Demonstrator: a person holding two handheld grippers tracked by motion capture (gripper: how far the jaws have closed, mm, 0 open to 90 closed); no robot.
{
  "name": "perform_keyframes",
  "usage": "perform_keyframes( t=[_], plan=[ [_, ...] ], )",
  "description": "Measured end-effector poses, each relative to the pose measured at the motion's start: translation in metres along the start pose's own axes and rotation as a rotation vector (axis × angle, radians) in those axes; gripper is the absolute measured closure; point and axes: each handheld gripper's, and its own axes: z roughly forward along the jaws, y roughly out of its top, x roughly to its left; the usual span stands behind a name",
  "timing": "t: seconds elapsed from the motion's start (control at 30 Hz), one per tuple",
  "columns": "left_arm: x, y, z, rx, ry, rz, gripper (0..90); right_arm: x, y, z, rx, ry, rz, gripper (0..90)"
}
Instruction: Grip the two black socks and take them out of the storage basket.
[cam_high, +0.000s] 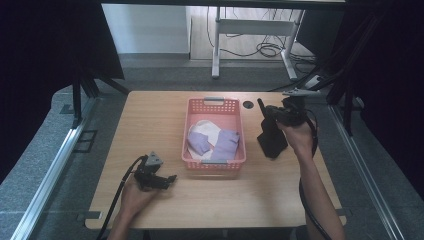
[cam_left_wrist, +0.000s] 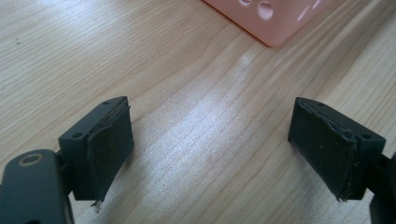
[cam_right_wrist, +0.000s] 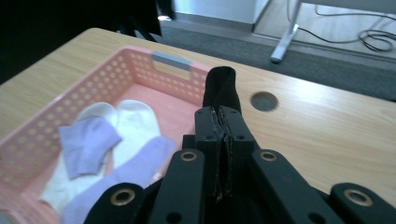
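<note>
So the right gripper (cam_high: 271, 111) is up at centre-right of the high view, jaws clamped tight on a black sock (cam_high: 272, 140) that dangles down over the table (cam_high: 150, 115); the left gripper (cam_high: 167, 179) sits low at lower left, jaws wide apart with just bare wood between them; the pink basket (cam_high: 192, 112) in the middle holds white socks (cam_high: 205, 127) and lavender socks (cam_high: 225, 145).
</note>
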Motion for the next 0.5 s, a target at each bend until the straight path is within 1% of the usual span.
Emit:
perform_keyframes(
  t=[0.1, 0.13, 0.2, 0.3, 0.37, 0.5],
  plan=[
    [0.000, 0.000, 0.000, 0.000, 0.000, 0.000, 13.8, -0.011, -0.007, -0.001, 0.010, -0.043, 0.006, 86.7],
    [0.000, 0.000, 0.000, 0.000, 0.000, 0.000, 13.8, -0.014, -0.009, -0.001, 0.012, -0.045, 0.012, 86.7],
    [0.000, 0.000, 0.000, 0.000, 0.000, 0.000, 13.8, -0.022, -0.016, 0.000, 0.022, -0.073, 0.023, 86.7],
    [0.000, 0.000, 0.000, 0.000, 0.000, 0.000, 13.8, -0.031, -0.026, 0.004, 0.035, -0.091, 0.043, 86.6],
    [0.000, 0.000, 0.000, 0.000, 0.000, 0.000, 13.8, -0.034, -0.033, 0.008, 0.048, -0.103, 0.046, 86.6],
    [0.000, 0.000, 0.000, 0.001, 0.000, 0.001, 13.8, -0.038, -0.049, 0.022, 0.083, -0.121, 0.049, 86.6]
  ],
)
